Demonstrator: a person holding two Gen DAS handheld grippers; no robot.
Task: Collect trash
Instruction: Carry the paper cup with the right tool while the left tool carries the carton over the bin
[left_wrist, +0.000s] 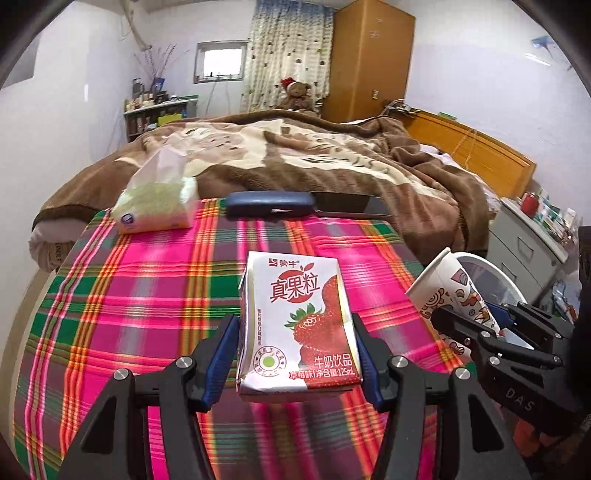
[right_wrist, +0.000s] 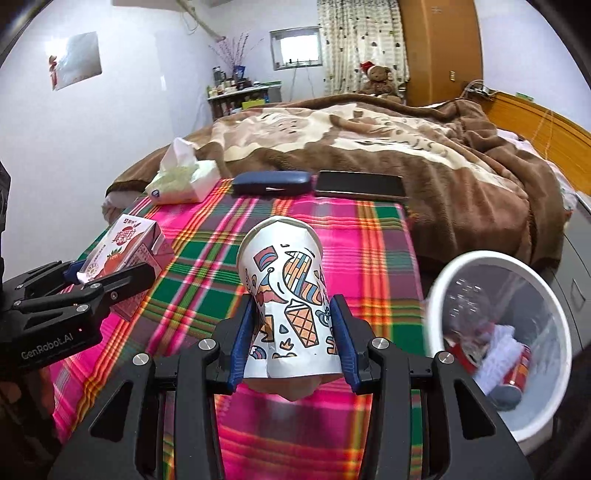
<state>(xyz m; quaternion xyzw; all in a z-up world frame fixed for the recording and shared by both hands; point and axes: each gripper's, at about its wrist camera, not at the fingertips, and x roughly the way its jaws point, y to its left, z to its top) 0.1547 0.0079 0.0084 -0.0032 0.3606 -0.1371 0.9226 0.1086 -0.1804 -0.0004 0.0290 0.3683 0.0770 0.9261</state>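
My left gripper (left_wrist: 295, 354) is shut on a small strawberry milk carton (left_wrist: 299, 325), held above the plaid tablecloth (left_wrist: 147, 295). The carton (right_wrist: 125, 251) and that left gripper (right_wrist: 110, 273) also show at the left of the right wrist view. My right gripper (right_wrist: 293, 336) is shut on a white paper cup (right_wrist: 288, 291) with colourful drawings, squeezed and dented near its base. In the left wrist view that cup (left_wrist: 450, 291) and right gripper (left_wrist: 495, 317) sit at the right edge. A white trash bin (right_wrist: 495, 332) stands past the table's right side, with a red can inside.
At the table's far edge lie a tissue pack (left_wrist: 155, 206), a dark blue glasses case (left_wrist: 269, 206) and a black phone (right_wrist: 360, 186). Behind it is a bed with a brown blanket (left_wrist: 314, 155). A grey cabinet (left_wrist: 524, 236) stands at the right.
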